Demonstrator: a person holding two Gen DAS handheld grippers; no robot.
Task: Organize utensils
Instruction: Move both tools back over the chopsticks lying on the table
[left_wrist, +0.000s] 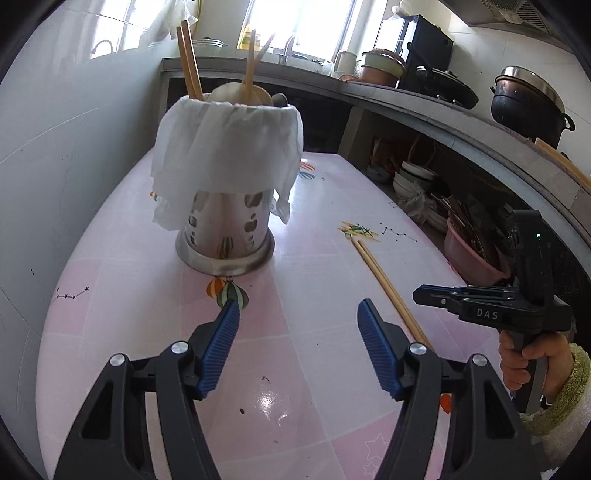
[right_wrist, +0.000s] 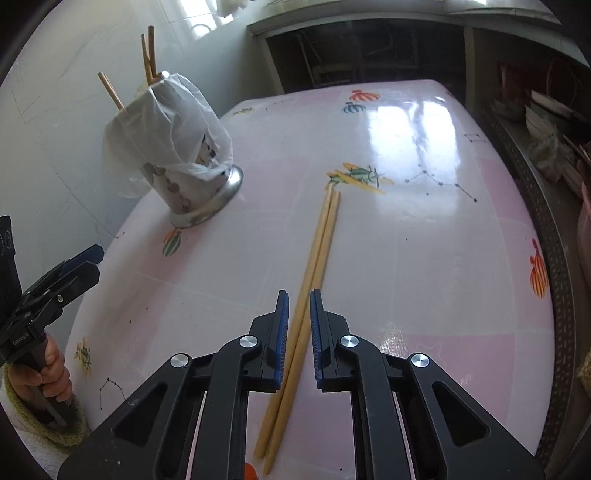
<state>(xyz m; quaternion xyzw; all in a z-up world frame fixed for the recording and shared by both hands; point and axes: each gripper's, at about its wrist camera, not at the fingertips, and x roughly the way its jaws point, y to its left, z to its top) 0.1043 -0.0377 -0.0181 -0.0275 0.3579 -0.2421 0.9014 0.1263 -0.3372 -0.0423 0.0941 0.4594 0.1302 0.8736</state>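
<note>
A steel utensil holder (left_wrist: 225, 236) with a white cloth draped over its rim stands on the pink table (left_wrist: 314, 229), near the wall. It holds chopsticks and spoons. A loose pair of wooden chopsticks (right_wrist: 317, 251) lies side by side on the table. My right gripper (right_wrist: 299, 295) hovers over their near half. Its jaws are narrowly apart, with the pair running between the pads and a gap showing on each side. My left gripper (left_wrist: 299, 308) stands wide open above bare table, in front of the holder (right_wrist: 192, 199), with nothing between its fingers. It shows at the left edge of the right wrist view as well, the left gripper (right_wrist: 85, 258) held by a hand.
A grey wall (left_wrist: 55, 166) runs along the table's left side. A counter (left_wrist: 424, 107) with pots curves round the back and right. The shelf beneath it holds stacked bowls (left_wrist: 410, 181) and a pink basin (left_wrist: 472, 258).
</note>
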